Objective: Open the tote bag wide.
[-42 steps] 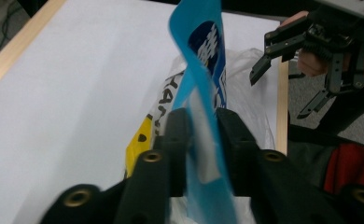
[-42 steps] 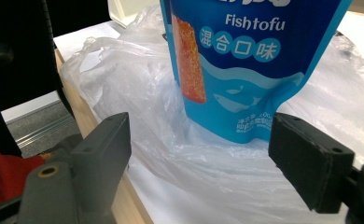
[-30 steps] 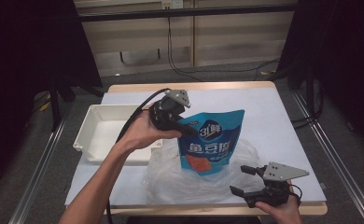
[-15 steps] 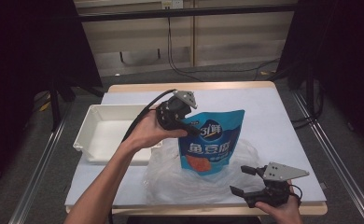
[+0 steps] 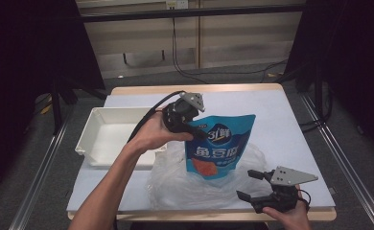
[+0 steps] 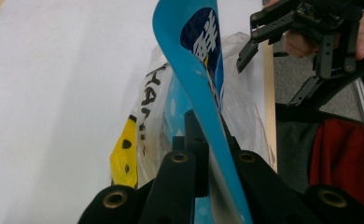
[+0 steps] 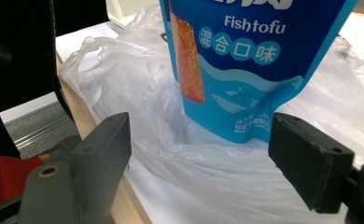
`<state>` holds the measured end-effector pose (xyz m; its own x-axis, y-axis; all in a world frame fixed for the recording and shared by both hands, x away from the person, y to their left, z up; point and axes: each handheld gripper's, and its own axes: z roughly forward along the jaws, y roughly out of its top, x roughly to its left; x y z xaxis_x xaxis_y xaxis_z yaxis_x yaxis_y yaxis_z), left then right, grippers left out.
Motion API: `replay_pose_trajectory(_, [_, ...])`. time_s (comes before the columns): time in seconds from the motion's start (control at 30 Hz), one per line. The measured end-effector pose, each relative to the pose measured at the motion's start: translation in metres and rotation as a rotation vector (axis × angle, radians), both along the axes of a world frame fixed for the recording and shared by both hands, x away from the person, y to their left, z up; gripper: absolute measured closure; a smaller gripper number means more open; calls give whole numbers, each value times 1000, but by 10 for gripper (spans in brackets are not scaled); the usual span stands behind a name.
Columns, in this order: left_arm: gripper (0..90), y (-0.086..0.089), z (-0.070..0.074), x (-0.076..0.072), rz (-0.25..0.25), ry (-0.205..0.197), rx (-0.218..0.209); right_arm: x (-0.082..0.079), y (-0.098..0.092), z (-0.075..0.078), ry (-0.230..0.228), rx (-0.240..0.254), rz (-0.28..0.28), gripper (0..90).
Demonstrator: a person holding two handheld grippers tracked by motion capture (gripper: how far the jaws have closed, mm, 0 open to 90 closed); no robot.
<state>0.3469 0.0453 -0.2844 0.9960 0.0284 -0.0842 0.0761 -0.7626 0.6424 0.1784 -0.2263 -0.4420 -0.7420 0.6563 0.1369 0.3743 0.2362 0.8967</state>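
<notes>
Blue snack pouch (image 5: 219,146) is pinched at its upper corner by the left hand-held gripper (image 5: 191,125), upright above the clear plastic bag (image 5: 175,184) on the desk (image 5: 281,120). The right hand-held gripper (image 5: 248,184), spread, should hold the bag mouth wide while the pouch is lowered straight.

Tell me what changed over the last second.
The left gripper has just closed its jaws on the top corner of the blue pouch, and now holds it upright over the clear plastic bag. The left hand shifted slightly to the right with it. The right gripper stayed open near the table's front edge, and the white tray and bag kept their places.
</notes>
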Motion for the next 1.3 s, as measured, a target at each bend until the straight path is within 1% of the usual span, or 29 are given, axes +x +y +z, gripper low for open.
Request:
replay_pose_trajectory(0.07, [900, -3, 1, 0, 2, -1, -1, 0, 0, 0, -4, 2, 1, 211])
replay_pose_trajectory(0.1, [900, -4, 2, 0, 20, 3, -1, 0, -1, 0, -1, 2, 0, 210])
replay_pose_trajectory(0.13, [900, -6, 3, 1, 20, 12, 4, 0, -1, 0, 1, -1, -5, 211])
replay_pose_trajectory(0.2, [900, -8, 4, 2, 20, 8, 3, 1, -1, 0, 4, -2, -7, 211])
replay_pose_trajectory(0.23, [900, -8, 4, 3, 31, 15, -6, 0, -1, 0, 3, -2, -7, 211])
replay_pose_trajectory(0.33, [900, -9, 6, 6, 25, 36, -18, 0, -2, 0, -2, 4, -4, 211])
replay_pose_trajectory(0.37, [900, -10, 6, 5, 12, 39, -22, 0, -2, 0, -2, 5, -4, 210])
replay_pose_trajectory(0.4, [900, -11, 7, 4, 8, 31, -18, -1, -2, 0, 0, 5, -4, 210])
replay_pose_trajectory(0.47, [900, -13, 8, 4, -1, 33, -22, -1, -2, 0, -2, 5, -5, 209])
replay_pose_trajectory(0.5, [900, -14, 9, 4, 7, 33, -27, -1, -3, 0, -3, 10, -4, 209])
replay_pose_trajectory(0.53, [900, -13, 11, 5, -1, 32, -28, -1, -3, 0, -5, 13, -2, 209])
replay_pose_trajectory(0.57, [900, -14, 12, 4, 1, 32, -36, -1, -3, 1, -9, 13, -1, 207])
replay_pose_trajectory(0.67, [900, -13, 21, 4, 3, 17, -44, -2, -4, 1, -14, 23, 1, 200])
replay_pose_trajectory(0.7, [900, -12, 25, 4, 1, 9, -50, -2, -4, 2, -19, 23, 1, 194])
replay_pose_trajectory(0.73, [900, -12, 28, 3, 6, 10, -57, -2, -4, 2, -22, 25, -2, 185])
replay_pose_trajectory(0.77, [900, -12, 31, 2, 10, 0, -65, -2, -4, 2, -28, 28, -2, 179])
replay_pose_trajectory(0.83, [900, -10, 36, 2, 5, 1, -72, -3, -4, 3, -40, 29, -5, 167])
replay_pose_trajectory(0.87, [900, -10, 38, 1, 6, -5, -71, -4, -4, 4, -50, 30, -3, 158])
replay_pose_trajectory(0.93, [900, -8, 42, 1, 8, -6, -83, -5, -5, 5, -55, 35, -11, 150])
replay_pose_trajectory(0.97, [900, -7, 44, 1, 12, -10, -89, -5, -5, 5, -70, 37, -21, 125])
replay_pose_trajectory(1.0, [900, -6, 45, 1, 4, -8, -89, -5, -5, 5, -73, 42, -32, 112])
replay_pose_trajectory(1.03, [900, -6, 46, 0, 4, -11, -95, -5, -6, 6, -77, 47, -33, 112])
replay_pose_trajectory(1.07, [900, -5, 48, 0, 4, -18, -89, -5, -6, 6, -76, 50, -36, 110])
replay_pose_trajectory(1.1, [900, -4, 50, -1, 2, -9, -90, -5, -6, 6, -79, 51, -37, 104])
replay_pose_trajectory(1.17, [900, -4, 52, -2, 16, -22, -81, -5, -6, 5, -77, 47, -39, 102])
replay_pose_trajectory(1.2, [900, -3, 54, -2, 19, -14, -76, -5, -5, 4, -75, 45, -38, 102])
replay_pose_trajectory(1.23, [900, -2, 56, -3, 17, -21, -77, -5, -5, 4, -74, 43, -38, 102])
replay_pose_trajectory(1.27, [900, 0, 58, -2, 13, -19, -74, -5, -5, 4, -79, 43, -34, 102])
replay_pose_trajectory(1.3, [900, 2, 59, -1, 22, -17, -80, -5, -5, 5, -79, 43, -33, 103])
